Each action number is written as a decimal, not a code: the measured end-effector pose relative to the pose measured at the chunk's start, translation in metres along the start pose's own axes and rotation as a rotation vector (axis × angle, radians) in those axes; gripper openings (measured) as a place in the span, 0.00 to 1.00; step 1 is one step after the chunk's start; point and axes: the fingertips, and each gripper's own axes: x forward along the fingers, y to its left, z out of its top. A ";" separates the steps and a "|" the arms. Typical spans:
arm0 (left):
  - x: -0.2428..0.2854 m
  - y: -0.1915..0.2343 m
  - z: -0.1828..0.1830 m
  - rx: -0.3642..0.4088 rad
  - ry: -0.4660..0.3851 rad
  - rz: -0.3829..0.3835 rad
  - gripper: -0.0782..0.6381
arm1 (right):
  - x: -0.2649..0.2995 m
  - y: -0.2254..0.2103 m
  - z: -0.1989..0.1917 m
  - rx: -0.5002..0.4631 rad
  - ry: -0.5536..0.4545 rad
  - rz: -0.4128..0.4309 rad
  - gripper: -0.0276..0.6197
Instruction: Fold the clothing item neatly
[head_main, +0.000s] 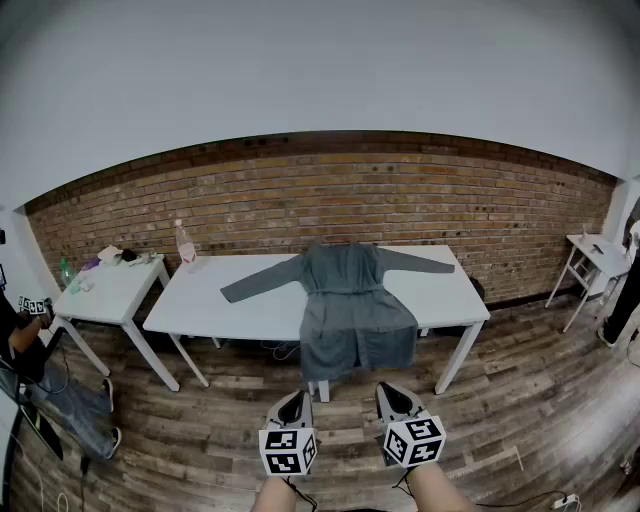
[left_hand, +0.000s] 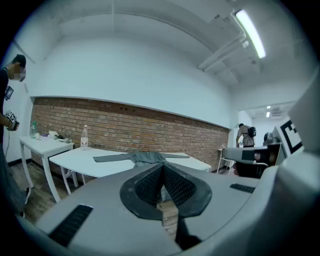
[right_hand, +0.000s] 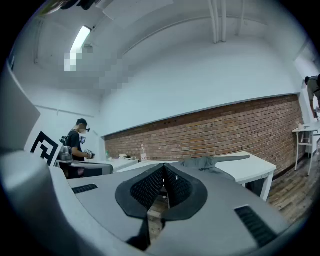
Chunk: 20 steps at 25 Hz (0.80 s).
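At far left a person (head_main: 22, 345) stands by a side table (head_main: 105, 290), and a bottle (head_main: 185, 244) sits at the left corner of the main table (head_main: 205, 305). The garment (head_main: 350, 300) lies spread on that table right of centre, with both sleeves out flat and its hem hanging over the near edge. The left gripper (head_main: 293, 402) and right gripper (head_main: 390, 398) hover side by side, well short of the table. Both are clenched on nothing.

The overhanging hem looks like the main risk. The tabletop seems smooth, so a tug from the near side could slide the whole garment onto the floor (head_main: 230, 400). A sweep of the left sleeve could also reach the bottle and tip it. Limp cloth may bunch, or a pinch may catch only the top layer and leave a crooked fold.

The garment is grey, soft and matte, long-sleeved, gathered at the waist and flaring below. The table is white, flat and hard on thin legs. The gripper pads are dark and ribbed in grey shells. The floor is worn planks, and the wall (head_main: 250, 195) is rough brick.
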 end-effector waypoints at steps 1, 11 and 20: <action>0.001 0.008 0.002 0.003 -0.002 -0.004 0.11 | 0.004 0.004 0.000 -0.004 -0.002 -0.007 0.04; 0.009 0.052 -0.017 -0.007 0.040 -0.049 0.11 | 0.030 0.041 -0.023 -0.160 0.051 -0.043 0.04; 0.041 0.066 -0.009 0.024 0.042 -0.028 0.11 | 0.074 0.008 -0.019 -0.028 0.032 -0.038 0.04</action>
